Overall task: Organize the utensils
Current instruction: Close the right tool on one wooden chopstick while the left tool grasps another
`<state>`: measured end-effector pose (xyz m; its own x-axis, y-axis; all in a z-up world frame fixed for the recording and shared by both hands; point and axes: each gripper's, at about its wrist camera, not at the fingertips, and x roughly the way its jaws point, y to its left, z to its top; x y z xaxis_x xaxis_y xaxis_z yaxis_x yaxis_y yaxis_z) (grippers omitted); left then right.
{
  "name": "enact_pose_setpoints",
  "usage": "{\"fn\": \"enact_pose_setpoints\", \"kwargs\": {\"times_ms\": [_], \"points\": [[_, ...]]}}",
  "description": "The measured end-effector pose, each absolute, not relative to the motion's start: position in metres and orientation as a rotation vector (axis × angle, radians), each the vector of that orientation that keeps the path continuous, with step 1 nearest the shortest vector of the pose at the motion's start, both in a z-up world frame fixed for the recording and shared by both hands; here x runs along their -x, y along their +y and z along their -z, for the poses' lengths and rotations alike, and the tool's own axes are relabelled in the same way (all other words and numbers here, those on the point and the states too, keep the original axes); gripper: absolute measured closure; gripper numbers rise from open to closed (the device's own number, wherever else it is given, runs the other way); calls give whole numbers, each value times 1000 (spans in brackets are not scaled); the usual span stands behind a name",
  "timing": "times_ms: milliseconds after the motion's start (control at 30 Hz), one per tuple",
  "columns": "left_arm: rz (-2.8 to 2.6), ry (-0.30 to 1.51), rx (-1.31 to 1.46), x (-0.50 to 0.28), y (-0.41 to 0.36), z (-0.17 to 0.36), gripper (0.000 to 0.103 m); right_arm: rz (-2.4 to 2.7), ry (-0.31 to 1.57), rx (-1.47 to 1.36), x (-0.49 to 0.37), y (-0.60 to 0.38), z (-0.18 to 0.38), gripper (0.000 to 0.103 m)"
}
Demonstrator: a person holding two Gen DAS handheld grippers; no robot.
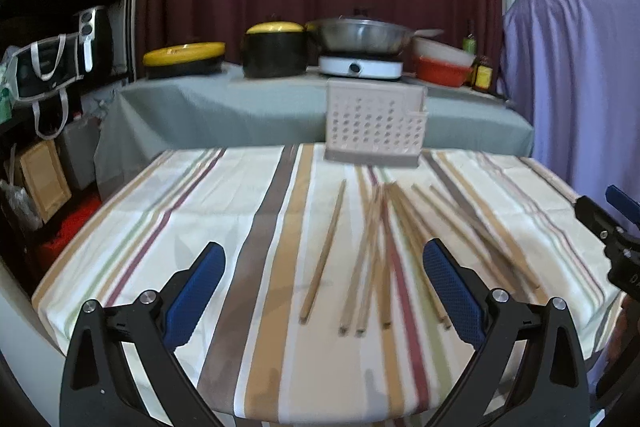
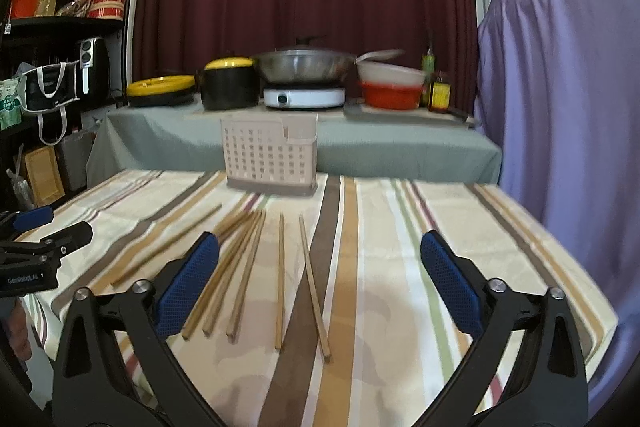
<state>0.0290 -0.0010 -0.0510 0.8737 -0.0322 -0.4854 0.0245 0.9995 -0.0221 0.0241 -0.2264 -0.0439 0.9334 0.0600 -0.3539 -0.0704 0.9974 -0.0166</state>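
The right gripper (image 2: 320,259) gapes empty over two separate chopsticks (image 2: 314,287). They run lengthwise away from it toward the perforated utensil holder (image 2: 269,157). The left gripper (image 1: 324,267), also wide open, straddles the loose bundle (image 1: 372,255).

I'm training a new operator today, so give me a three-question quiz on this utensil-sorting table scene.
1. True or false: the wooden chopsticks already stand in the pale perforated plastic utensil holder.
2. Multiple choice: the left gripper and right gripper are A) both open and empty, B) both shut on chopsticks, C) one open, one shut.
3. Fill in: the chopsticks lie on a ______ tablecloth.

Key: 1 false, they lie loose on the table in front of the holder. 2 A. 3 striped.
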Motion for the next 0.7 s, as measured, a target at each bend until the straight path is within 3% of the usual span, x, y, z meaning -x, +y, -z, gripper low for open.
{"fn": "enact_pose_setpoints", "kwargs": {"times_ms": [33,67,133,200,300,467,700], "points": [[28,516,20,-31,2,55,7,-74,380,33,-26,-227,51,23],[22,525,22,-33,4,59,7,-79,395,35,-29,-228,55,35],[22,548,15,-37,7,68,11,-103,442,31,-35,-229,68,42],[34,564,-13,-39,6,78,37,-131,464,29,-37,-230,80,51],[71,607,-23,-44,7,91,39,-159,515,29,-43,-230,97,65],[83,637,-15,-51,8,104,41,-179,562,20,-49,-234,114,76],[117,661,-25,-56,6,114,59,-178,589,5,-54,-241,123,77]]}}
